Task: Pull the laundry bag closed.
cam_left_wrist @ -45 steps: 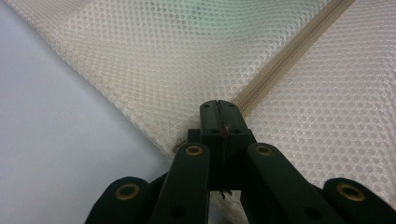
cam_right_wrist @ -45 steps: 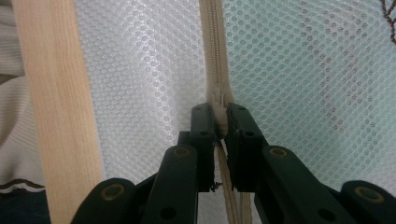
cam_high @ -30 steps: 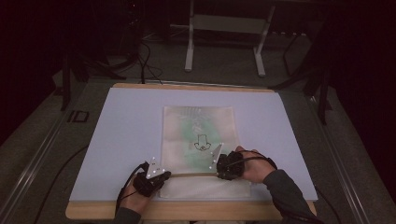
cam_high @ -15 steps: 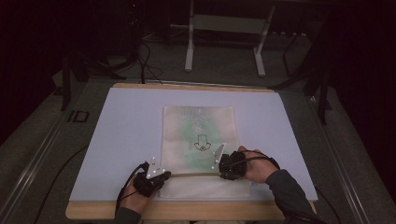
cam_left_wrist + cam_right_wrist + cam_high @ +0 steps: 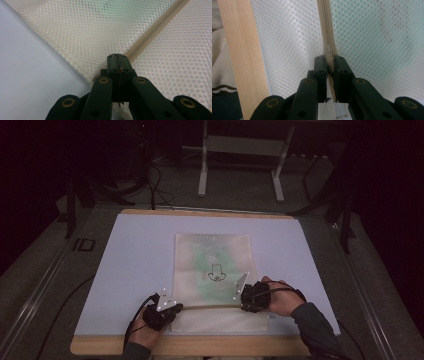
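Near the front edge of the desk (image 5: pixel 125 227) lies a flat mesh laundry bag (image 5: pixel 212 252), cream netting with something pale green showing through it and a small dark arrow-like mark printed near its middle. It rests on the pale lilac mat (image 5: pixel 135 255) that covers most of the wooden top, roughly centred from side to side. A tan zipper (image 5: pixel 207 306) runs across the bag's near end, and I have a gripper at each end of that run.

My left gripper (image 5: pixel 165 312) sits at the bag's near left corner. In the left gripper view its fingers (image 5: pixel 113 64) are pressed fully together, tips meeting right where the zipper tape (image 5: pixel 152 30) reaches the bag's edge — a sliver of the tape's end appears caught between them, though the contact itself is hidden by the tips. The mesh (image 5: pixel 82 32) fans away on both sides of the zipper, with bare mat (image 5: pixel 27 75) to one side.

My right gripper (image 5: pixel 252 296) is further along the same zipper, near the bag's right side, with my hand (image 5: pixel 280 299) wrapped behind it. In the right gripper view the fingers (image 5: pixel 320 68) are nearly closed, clamped on the zipper pull (image 5: pixel 329 62) — the slider (image 5: pixel 329 52) sits just beyond their tips on the closed teeth. The wooden desk edge (image 5: pixel 244 57) runs alongside, and green shows through the netting (image 5: pixel 382 40) on the far side.
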The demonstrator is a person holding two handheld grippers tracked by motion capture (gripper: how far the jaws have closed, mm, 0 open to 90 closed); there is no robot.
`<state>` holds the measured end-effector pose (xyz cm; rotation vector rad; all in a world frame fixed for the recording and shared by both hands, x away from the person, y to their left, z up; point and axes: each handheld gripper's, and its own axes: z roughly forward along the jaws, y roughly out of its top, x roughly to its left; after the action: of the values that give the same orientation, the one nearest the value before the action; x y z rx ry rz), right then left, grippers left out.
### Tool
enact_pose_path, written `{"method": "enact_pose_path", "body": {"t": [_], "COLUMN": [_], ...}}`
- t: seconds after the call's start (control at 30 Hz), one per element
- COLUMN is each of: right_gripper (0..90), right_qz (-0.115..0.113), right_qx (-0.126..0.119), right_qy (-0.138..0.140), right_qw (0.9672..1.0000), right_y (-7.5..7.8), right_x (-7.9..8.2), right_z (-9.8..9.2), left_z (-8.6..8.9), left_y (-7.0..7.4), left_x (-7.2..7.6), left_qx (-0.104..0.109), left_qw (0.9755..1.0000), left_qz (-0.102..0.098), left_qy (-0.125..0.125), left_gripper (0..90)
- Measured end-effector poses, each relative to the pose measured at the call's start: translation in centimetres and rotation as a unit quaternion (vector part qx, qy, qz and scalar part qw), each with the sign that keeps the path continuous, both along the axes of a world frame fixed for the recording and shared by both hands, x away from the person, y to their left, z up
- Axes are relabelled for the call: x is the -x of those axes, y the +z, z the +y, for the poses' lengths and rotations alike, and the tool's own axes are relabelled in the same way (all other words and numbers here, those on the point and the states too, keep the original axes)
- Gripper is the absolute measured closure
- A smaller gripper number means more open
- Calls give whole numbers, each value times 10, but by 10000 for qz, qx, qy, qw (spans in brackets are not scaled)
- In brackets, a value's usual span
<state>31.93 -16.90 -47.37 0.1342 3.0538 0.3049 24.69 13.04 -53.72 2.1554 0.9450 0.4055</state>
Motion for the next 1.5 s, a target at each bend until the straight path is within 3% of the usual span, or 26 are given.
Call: {"method": "enact_pose_path", "body": {"t": [0.4, 0.7, 0.73, 1.0, 1.13, 1.5], "right_gripper": [822, 821, 822, 813, 784, 710], "right_qz": [22, -7, 13, -11, -110, -213], "right_qx": [-36, 108, 33, 36, -125, -589], "right_qy": [-370, -593, -612, -632, -642, -639], "right_qw": [9993, 9982, 9981, 9980, 9978, 9960], "right_y": [-1, -6, -6, -5, -1, 13], "right_x": [-2, -2, -2, -2, -2, -1], "right_z": [-33, -55, -57, -56, -58, -55], "left_z": [0, 0, 0, 1, 0, 1], "left_y": [0, 0, 0, 0, 0, -1], "left_x": [0, 0, 0, 0, 0, 0], "left_qx": [-1, -7, 14, 38, -21, 77], "left_qw": [10000, 10000, 10000, 10000, 10000, 10000], "left_qz": [3, -1, 8, 10, -6, 9], "left_qy": [6, 4, 3, 22, 15, 16], "left_gripper": [895, 895, 895, 894, 894, 892]}}
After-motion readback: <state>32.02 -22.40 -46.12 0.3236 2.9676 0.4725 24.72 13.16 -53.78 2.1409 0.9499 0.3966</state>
